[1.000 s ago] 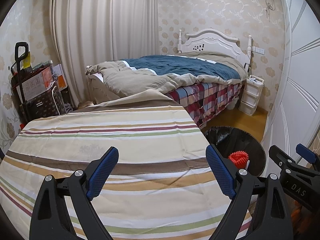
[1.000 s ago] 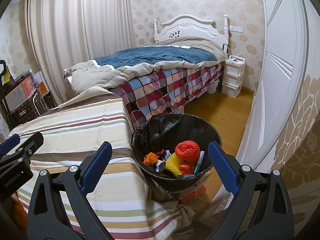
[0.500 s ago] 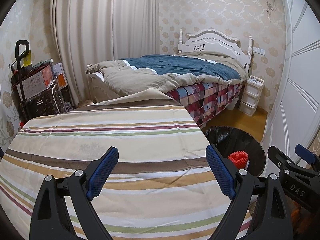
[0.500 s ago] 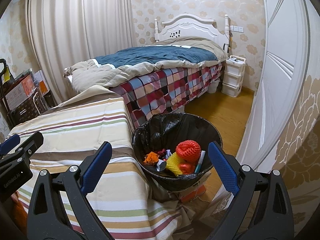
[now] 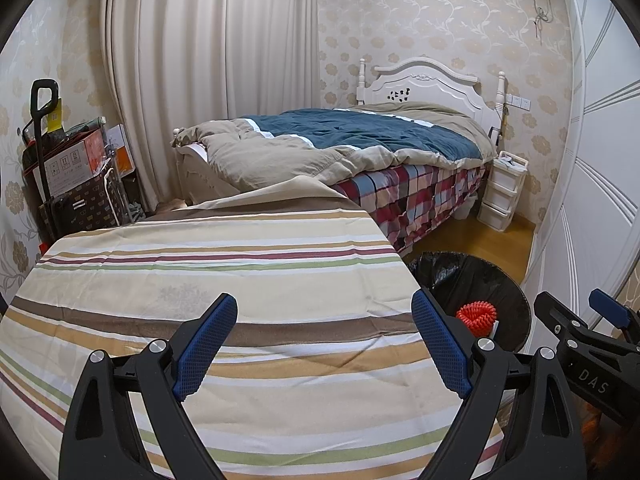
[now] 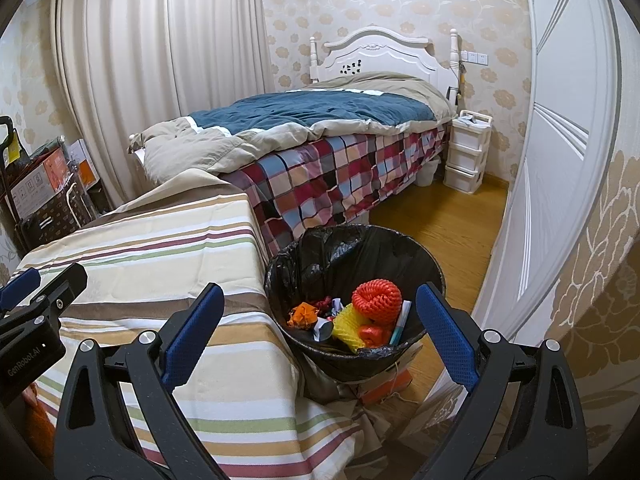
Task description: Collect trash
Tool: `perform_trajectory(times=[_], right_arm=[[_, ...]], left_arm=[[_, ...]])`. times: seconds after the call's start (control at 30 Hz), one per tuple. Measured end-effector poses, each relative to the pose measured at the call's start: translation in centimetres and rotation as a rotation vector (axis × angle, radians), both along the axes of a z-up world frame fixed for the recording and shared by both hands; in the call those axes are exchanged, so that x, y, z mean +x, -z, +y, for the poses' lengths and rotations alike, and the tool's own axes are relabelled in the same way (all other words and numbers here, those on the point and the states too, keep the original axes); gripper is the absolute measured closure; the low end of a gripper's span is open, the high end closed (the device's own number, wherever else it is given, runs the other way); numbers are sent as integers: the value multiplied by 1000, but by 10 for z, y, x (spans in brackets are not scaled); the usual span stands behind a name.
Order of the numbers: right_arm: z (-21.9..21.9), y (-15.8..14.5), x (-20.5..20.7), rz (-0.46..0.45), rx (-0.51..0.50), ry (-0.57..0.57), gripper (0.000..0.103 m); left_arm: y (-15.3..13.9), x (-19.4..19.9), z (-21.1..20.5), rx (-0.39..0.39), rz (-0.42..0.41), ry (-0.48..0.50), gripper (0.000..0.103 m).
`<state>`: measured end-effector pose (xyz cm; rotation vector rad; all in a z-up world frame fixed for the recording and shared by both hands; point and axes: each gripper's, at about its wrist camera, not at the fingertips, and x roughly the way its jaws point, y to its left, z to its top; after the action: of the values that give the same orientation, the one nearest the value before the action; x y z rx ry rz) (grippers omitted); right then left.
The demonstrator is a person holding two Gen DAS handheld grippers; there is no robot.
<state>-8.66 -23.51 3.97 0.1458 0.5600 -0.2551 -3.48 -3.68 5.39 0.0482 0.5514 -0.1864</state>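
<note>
Above striped tablecloth (image 5: 248, 280): both grippers held empty, jaws spread wide.
Left gripper (image 5: 324, 344) is seen over bare cloth; right gripper (image 6: 320, 324) at its 3 o'clock. Trash bin (image 6: 430, 272), black-lined, is placed beside the table, trash (image 6: 360, 314) inside; bed (image 6: 320, 120) at 12 o'clock.

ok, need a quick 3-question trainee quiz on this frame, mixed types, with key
1. True or false: the left gripper holds a piece of trash.
2. The red foam net lies: A) on the striped cloth B) in the bin C) on the bed
3. Fill in: the bin's liner is ____ in colour.

Key: 1 false, both it and the right gripper have jaws open and empty. 2 B. 3 black.
</note>
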Motion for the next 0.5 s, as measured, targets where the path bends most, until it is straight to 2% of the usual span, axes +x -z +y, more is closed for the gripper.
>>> perform_trajectory(times=[0.5], right_arm=[[0, 0, 1, 0, -1, 0, 9]], left_arm=[[6, -5, -2, -7, 15, 6, 15]])
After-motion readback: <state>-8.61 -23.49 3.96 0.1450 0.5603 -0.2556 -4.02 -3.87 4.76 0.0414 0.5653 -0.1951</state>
